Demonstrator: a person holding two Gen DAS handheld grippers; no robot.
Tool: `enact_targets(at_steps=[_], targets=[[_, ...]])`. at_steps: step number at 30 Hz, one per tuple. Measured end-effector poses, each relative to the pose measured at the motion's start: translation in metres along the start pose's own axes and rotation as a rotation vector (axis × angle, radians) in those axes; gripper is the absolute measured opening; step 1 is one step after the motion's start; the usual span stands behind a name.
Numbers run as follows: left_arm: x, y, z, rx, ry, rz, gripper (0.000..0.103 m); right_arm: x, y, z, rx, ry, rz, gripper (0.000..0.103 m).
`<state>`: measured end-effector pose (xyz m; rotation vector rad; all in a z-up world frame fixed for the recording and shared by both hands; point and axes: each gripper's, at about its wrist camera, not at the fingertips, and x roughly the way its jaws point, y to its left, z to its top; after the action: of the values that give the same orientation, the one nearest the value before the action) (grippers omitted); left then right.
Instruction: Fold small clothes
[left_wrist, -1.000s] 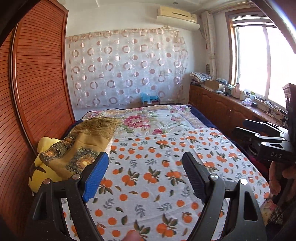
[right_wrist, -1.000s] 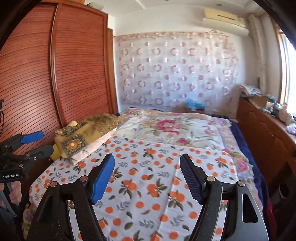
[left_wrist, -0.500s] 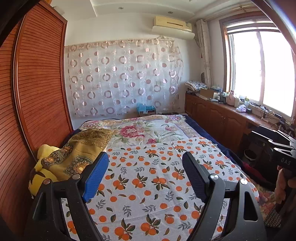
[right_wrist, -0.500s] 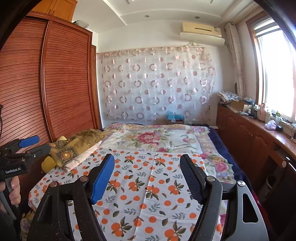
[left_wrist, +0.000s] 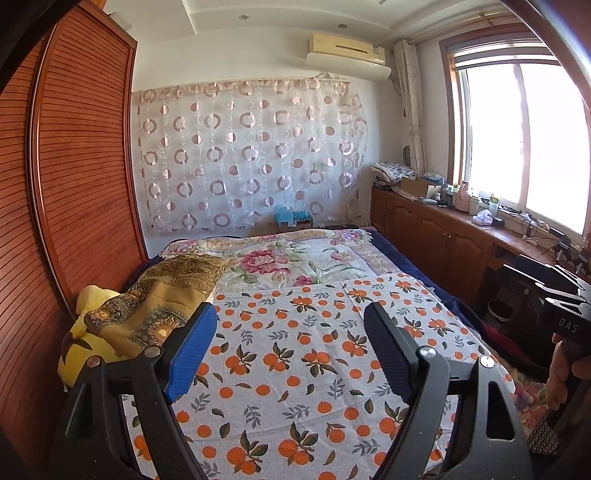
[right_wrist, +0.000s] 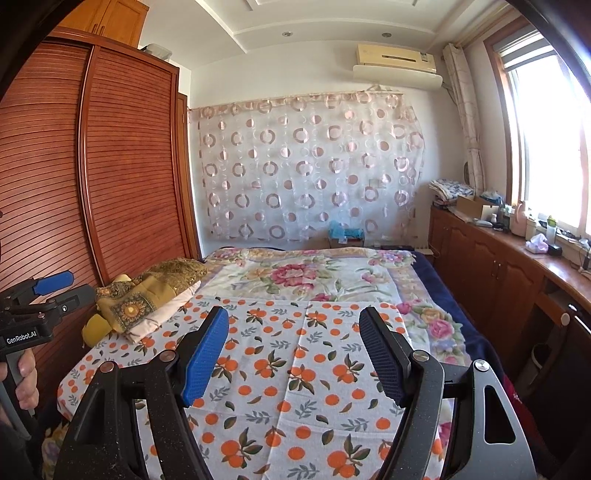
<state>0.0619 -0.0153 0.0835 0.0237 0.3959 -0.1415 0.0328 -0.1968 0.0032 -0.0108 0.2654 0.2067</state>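
Both grippers hang over the near end of the bed, fingers spread wide and empty.

The left gripper (left_wrist: 290, 347) and right gripper (right_wrist: 293, 349) each show released fingers with nothing but air between the pads, pointing slightly down along the bed (right_wrist: 454, 325) toward its far end. Under them an orange-print cloth (left_wrist: 295, 354) lies flat across the near half of the bed; it has a straight crease down the middle, its long axis running from the near edge toward the far end. Whether it is a garment or a sheet cannot be told. At the bed's left edge, against the wooden wardrobe (right_wrist: 129, 166), folded gold-patterned fabric (right_wrist: 147, 291) lies over a yellow plush toy (left_wrist: 83, 350). Farther off, a floral quilt (left_wrist: 295, 258) covers the far half of the bed.
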Motion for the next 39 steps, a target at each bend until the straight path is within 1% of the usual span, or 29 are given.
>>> enact_targets(at_steps=[33, 39], targets=[[-0.001, 0.000, -0.001, 0.001, -0.003, 0.002, 0.082, -0.002, -0.011, -0.006, -0.006, -0.014, 0.004, 0.075], [-0.006, -0.002, 0.000, 0.001, -0.011, 0.004, 0.082, -0.003, -0.012, -0.006, -0.006, -0.015, 0.004, 0.075]])
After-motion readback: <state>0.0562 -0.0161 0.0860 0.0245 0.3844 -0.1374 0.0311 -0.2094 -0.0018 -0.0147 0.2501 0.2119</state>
